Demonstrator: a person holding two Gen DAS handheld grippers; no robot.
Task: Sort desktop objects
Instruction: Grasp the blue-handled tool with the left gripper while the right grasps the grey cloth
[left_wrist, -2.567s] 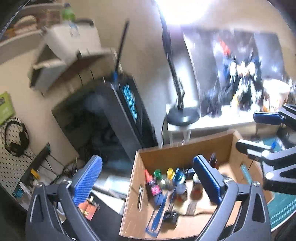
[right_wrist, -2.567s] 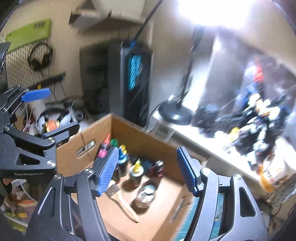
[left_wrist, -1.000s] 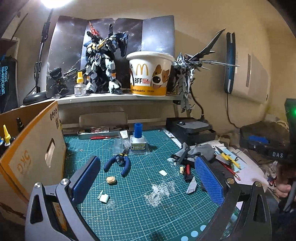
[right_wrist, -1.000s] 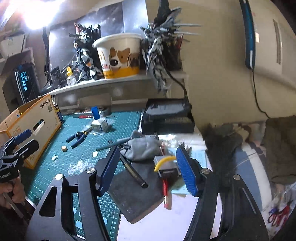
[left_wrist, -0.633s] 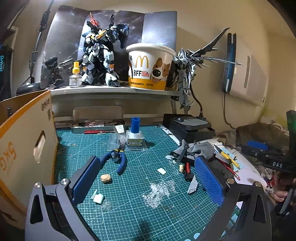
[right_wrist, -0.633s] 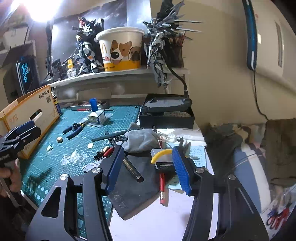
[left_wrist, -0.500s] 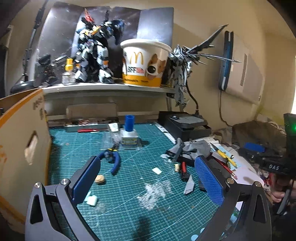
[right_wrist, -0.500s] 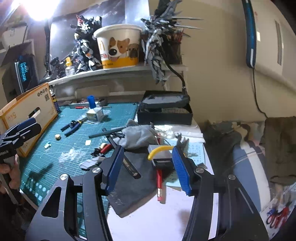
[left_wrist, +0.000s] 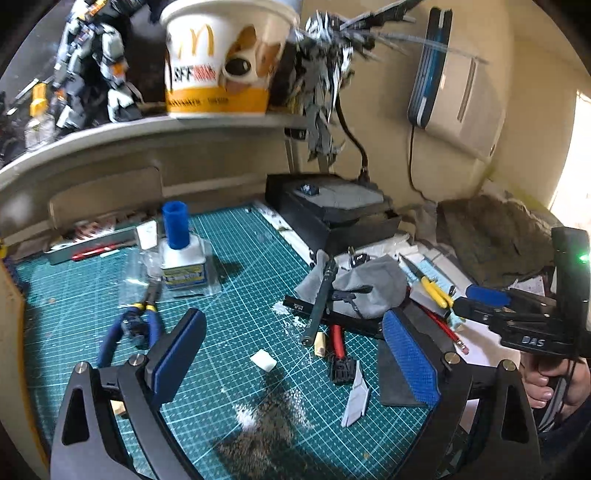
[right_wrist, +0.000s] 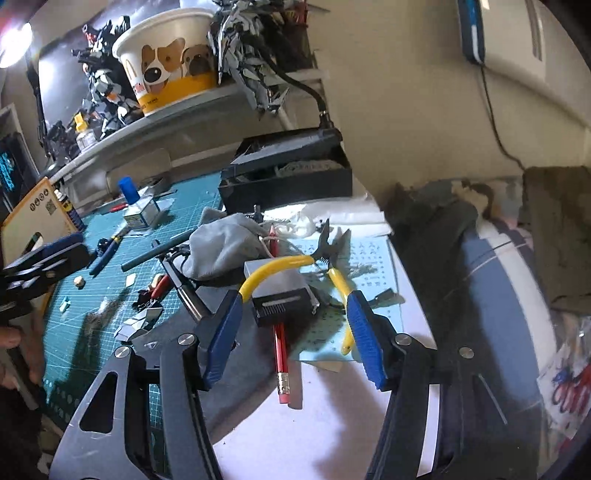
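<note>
My left gripper (left_wrist: 291, 315) hovers over the green cutting mat (left_wrist: 240, 288), jaws wide and closing, with nothing pressed between them. Ahead of it lie a white block (left_wrist: 263, 360), a red-handled tool (left_wrist: 338, 343), a black rod (left_wrist: 319, 302) and a grey cloth (left_wrist: 369, 288). Blue-handled pliers (left_wrist: 125, 328) and a blue-capped glue bottle (left_wrist: 181, 254) sit further left. My right gripper (right_wrist: 294, 295) is low over the white desk, jaws opening. Its fingers straddle yellow-handled nippers (right_wrist: 273, 271), a grey-and-black box (right_wrist: 280, 295) and a red pencil (right_wrist: 281, 350), without touching them.
A black case (right_wrist: 288, 177) stands behind the clutter, and a cardboard box (right_wrist: 33, 214) at the far left. Above is a shelf with a paper bucket (left_wrist: 218, 62) and model figures. A metal tin (left_wrist: 92, 243) lies at the mat's back. Bedding (right_wrist: 498, 258) borders the desk's right edge.
Both grippers came from the cardboard box to the desk. The left swung right and dipped toward the mat; the box left its view. The right sank over the yellow nippers and pencil.
</note>
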